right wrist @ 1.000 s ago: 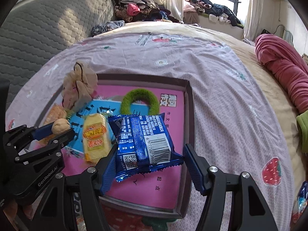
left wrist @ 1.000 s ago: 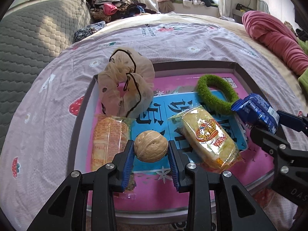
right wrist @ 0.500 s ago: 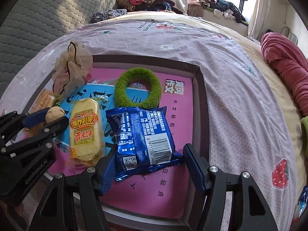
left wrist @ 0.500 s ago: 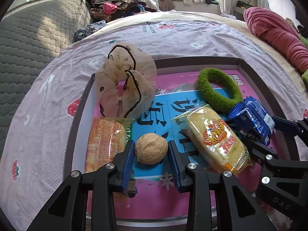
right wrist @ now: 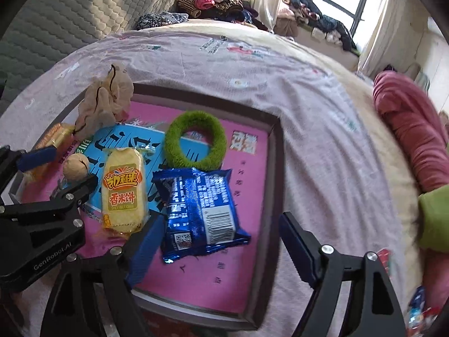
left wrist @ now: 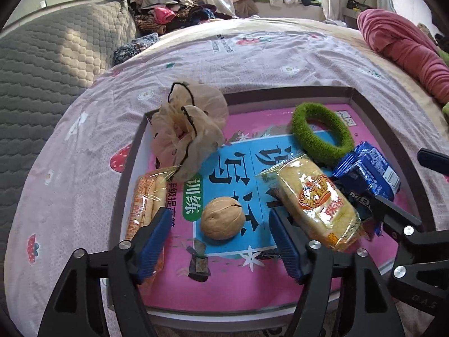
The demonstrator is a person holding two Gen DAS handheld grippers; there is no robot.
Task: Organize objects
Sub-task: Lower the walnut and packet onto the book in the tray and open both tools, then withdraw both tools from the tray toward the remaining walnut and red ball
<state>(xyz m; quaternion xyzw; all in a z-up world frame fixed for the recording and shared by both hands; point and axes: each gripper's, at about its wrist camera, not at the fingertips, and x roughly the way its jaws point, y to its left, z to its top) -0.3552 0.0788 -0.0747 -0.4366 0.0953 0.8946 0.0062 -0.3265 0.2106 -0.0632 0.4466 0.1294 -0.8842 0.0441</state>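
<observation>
A bedroom: a bed (left wrist: 266, 56) under a pale floral sheet fills both frames, a quilted grey headboard at upper left, heaped clothes by the window at top. On it sits a tray (left wrist: 393, 129) with a pink-and-blue liner. The left hand-held gripper (left wrist: 221, 233) stands open around the walnut (left wrist: 223, 218), low centre, touching nothing; the right hand-held gripper (right wrist: 219, 241) gapes beside the blue packet (right wrist: 200, 210) (both apparently just set down). Withdraw straight back, fingers wide, so nothing rolls.
</observation>
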